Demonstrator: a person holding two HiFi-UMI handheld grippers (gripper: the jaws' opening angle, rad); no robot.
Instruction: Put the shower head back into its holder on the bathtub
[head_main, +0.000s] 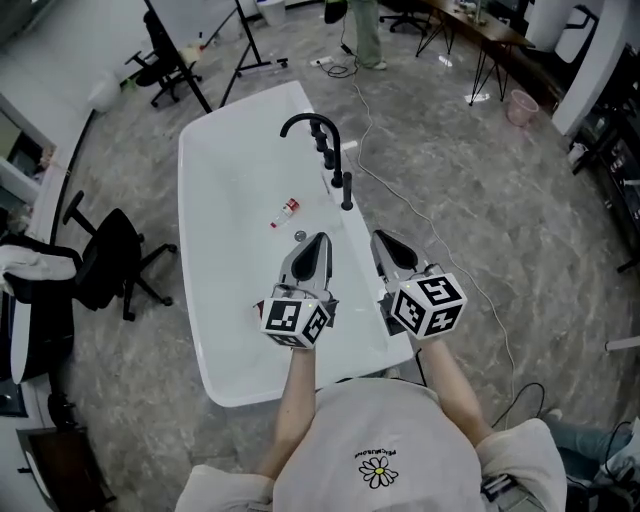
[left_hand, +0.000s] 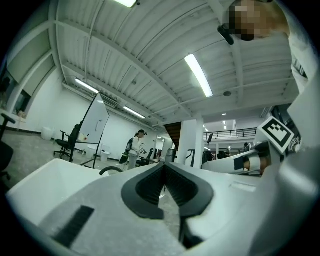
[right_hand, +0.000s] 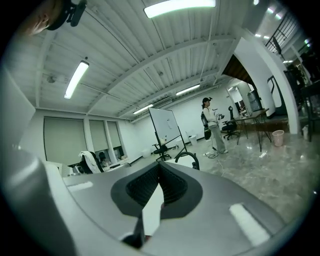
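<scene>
The white bathtub (head_main: 215, 180) lies ahead of me, with a black curved faucet (head_main: 312, 125) on its right rim. A slim black shower head (head_main: 346, 191) stands upright on that rim, just nearer than the faucet handles. My left gripper (head_main: 318, 244) and right gripper (head_main: 386, 244) hang side by side above the tub's near end, both shut and empty, apart from the shower head. In the left gripper view the jaws (left_hand: 164, 185) meet, with the faucet's arc (left_hand: 111, 170) beyond. In the right gripper view the jaws (right_hand: 159, 182) are also together, and the faucet (right_hand: 186, 157) shows past them.
A small red and white bottle (head_main: 286, 211) lies in the tub near the drain (head_main: 300, 236). A black office chair (head_main: 110, 260) stands left of the tub. A cable (head_main: 420, 215) runs along the floor on the right. A person (head_main: 365, 30) stands beyond the tub.
</scene>
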